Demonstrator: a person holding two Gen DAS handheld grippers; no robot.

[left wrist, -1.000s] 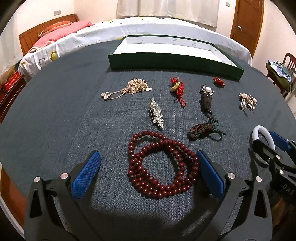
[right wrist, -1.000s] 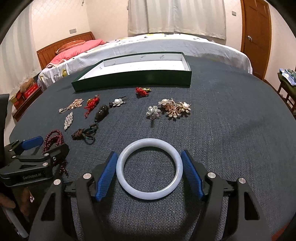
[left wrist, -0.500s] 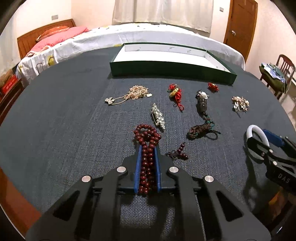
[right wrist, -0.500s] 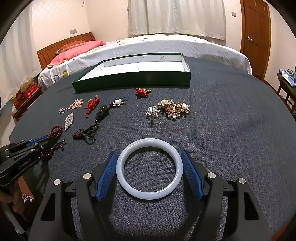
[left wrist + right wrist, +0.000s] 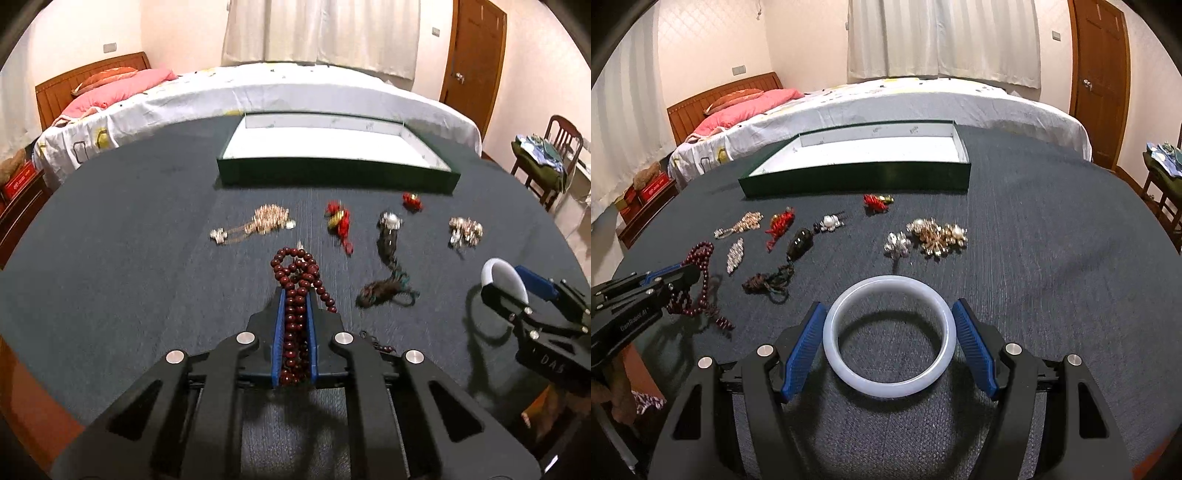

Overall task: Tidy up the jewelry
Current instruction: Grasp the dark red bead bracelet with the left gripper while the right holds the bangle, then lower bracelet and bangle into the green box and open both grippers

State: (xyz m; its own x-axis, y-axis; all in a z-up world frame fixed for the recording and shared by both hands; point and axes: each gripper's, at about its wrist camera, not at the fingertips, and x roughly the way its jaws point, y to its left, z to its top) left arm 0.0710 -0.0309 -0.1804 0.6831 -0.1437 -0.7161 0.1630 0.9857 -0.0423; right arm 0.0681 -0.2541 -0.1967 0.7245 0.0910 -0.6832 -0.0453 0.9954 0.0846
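A: What has the left tool [image 5: 294, 295] got?

B: Its 2 blue pads are clenched on the dark red bead strand [image 5: 295, 280]. Several loops are pinched between them, a bunch sticks out past the tips toward 12 o'clock, and one loop droops toward 4 o'clock. From the right wrist view, the strand [image 5: 698, 266] hangs off the tool [image 5: 687, 273] at 9 o'clock, its tail trailing down to the surface [image 5: 1052, 258].

A: And the right tool [image 5: 890, 332]?

B: Spread wide around the white bangle [image 5: 890, 338]. The bangle sits flat between the 2 pads; the left pad is at its rim, the right pad just beside it. I can't tell if they're touching it.

A: The rest of the jewelry?

B: Loose on the surface toward 12 o'clock: a gold chain [image 5: 740, 225], a red knot charm [image 5: 781, 223], a crystal brooch [image 5: 734, 254], a dark pendant on braided cord [image 5: 799, 243] and a cluster of gold and pearl brooches [image 5: 936, 236]. Beyond them stands the green tray [image 5: 857, 177], white inside.
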